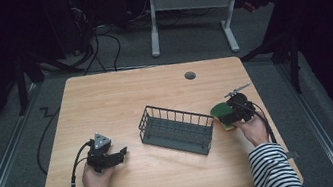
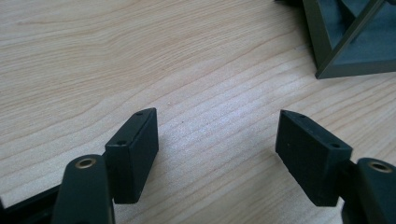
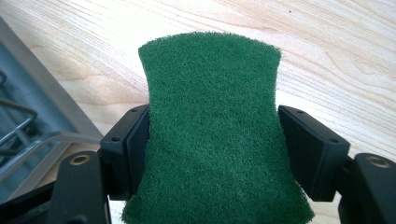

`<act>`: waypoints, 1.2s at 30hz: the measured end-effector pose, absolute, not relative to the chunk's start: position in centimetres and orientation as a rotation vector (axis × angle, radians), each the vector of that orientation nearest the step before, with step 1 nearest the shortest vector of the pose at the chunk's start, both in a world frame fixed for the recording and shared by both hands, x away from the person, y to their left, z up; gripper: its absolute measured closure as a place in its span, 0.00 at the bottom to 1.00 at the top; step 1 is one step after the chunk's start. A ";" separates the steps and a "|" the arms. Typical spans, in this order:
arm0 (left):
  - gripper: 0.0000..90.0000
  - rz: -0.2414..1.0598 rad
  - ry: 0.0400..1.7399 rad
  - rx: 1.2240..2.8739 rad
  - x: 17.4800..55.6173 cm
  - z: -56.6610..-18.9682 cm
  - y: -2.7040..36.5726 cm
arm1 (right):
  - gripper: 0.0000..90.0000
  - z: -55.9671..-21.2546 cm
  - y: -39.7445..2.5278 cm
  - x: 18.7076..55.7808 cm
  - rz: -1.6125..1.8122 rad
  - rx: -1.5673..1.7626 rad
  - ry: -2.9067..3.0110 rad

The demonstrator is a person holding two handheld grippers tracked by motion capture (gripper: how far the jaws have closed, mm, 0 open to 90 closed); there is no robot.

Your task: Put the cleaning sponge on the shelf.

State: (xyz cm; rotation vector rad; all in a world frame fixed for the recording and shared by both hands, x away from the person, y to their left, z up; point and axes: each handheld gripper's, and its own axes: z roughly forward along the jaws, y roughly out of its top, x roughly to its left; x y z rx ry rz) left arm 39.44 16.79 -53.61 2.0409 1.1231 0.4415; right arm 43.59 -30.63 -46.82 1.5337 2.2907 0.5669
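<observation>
We read the right gripper (image 1: 236,111) as clamped on the green sponge (image 3: 212,130), jaws pinching its waist, long axis running away from the hand. It sits just right of the wire basket (image 1: 176,129), basket's near end beside it. The left gripper (image 2: 217,149) is well left of the basket, jaws wide apart, holding nothing. The right gripper view shows the pinch; the high view shows the basket's whole length.

The wire basket (image 1: 176,129) sits mid-table (image 1: 153,85), toward the front edge; the sponge (image 1: 222,111) lies just right of it, near the right edge.
</observation>
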 end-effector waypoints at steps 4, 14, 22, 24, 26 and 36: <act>0.34 0.443 1.122 2.042 39.4 -53.6 16.8 | 0.33 -46.1 -30.8 43.1 0.596 1.533 2.281; 0.33 0.452 1.118 2.050 39.4 -53.6 16.7 | 0.33 -43.9 -32.0 41.5 0.730 1.532 2.202; 0.34 0.458 1.115 2.058 39.4 -53.6 16.5 | 0.33 -42.3 -32.1 40.0 0.797 1.496 2.174; 0.34 0.467 1.112 2.065 39.3 -53.6 16.4 | 0.33 -41.7 -31.9 39.7 0.819 1.471 2.174; 0.34 0.471 1.111 2.065 39.3 -53.6 16.4 | 0.33 -41.5 -31.8 39.6 0.825 1.462 2.172; 0.34 0.472 1.111 2.066 39.3 -53.6 16.4 | 0.33 -39.7 -29.9 38.7 0.887 1.365 2.201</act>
